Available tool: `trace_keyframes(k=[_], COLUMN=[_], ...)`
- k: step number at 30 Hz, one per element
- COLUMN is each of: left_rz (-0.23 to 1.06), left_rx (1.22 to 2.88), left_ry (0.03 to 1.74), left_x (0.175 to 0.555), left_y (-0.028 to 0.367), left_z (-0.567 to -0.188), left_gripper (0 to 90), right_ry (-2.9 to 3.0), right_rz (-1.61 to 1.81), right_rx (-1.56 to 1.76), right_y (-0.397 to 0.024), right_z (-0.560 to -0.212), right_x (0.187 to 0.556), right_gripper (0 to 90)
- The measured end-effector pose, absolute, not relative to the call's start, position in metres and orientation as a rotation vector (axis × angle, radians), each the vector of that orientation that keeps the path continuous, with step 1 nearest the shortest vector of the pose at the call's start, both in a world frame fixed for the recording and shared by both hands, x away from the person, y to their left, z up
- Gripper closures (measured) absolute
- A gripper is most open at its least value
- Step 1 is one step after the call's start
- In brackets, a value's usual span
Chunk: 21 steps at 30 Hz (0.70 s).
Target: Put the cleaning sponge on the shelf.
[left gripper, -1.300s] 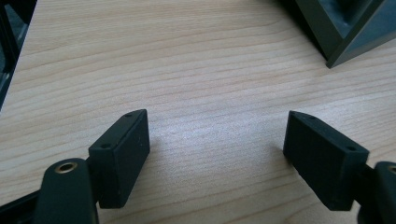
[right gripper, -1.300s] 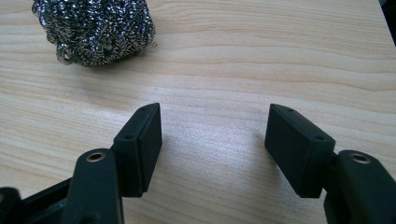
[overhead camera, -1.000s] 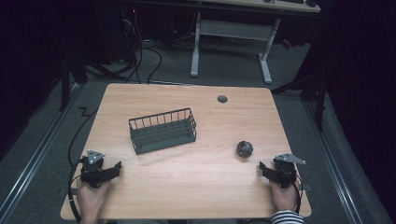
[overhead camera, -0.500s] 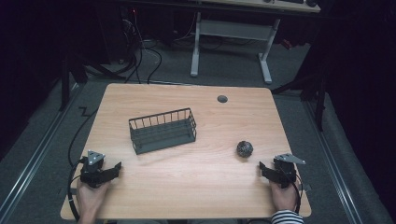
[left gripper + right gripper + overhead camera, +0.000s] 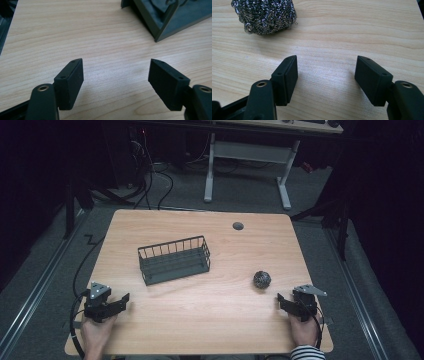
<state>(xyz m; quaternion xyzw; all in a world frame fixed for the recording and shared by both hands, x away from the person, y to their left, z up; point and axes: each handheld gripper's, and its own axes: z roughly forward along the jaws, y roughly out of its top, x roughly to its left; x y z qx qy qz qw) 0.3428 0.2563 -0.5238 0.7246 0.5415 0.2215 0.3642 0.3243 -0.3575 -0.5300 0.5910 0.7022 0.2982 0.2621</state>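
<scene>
A dark wire basket (image 5: 174,260) stands a little left of the table's middle; its near corner (image 5: 160,22) shows at the top right of the left gripper view. A steel-wool scouring ball (image 5: 262,279) lies on the wood to the right, and it sits at the top left in the right gripper view (image 5: 264,16). My left gripper (image 5: 119,302) rests near the front left corner, open, with bare wood between its jaws (image 5: 116,75). Near the front right corner my right gripper (image 5: 284,301) is open too (image 5: 327,73), just short of the ball and to its right.
The wooden table (image 5: 200,330) has a small dark round cap (image 5: 238,225) near its far edge. Cables trail off the left side onto the floor. A white desk frame (image 5: 247,165) stands beyond the table.
</scene>
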Motion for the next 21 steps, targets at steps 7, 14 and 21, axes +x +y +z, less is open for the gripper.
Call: trace_keyframes(k=[7,14,21], left_rz=[0.570,0.536,0.528], left_rx=[1.808,1.792,1.791], left_ry=[1.368,1.335,1.313], left_x=[0.341,0.342,0.348], left_y=[0.255,0.250,0.247], left_z=[-0.502,-0.487,-0.472], left_gripper=[28.2,27.4,26.6], right_ry=[1.900,1.901,1.902], right_rz=[0.807,0.808,0.807], right_rx=[1.599,1.599,1.598], right_y=[-0.358,-0.357,-0.357], right_z=[-0.530,-0.530,-0.530], right_x=[0.324,0.324,0.324], right_gripper=[35.6,35.5,35.4])
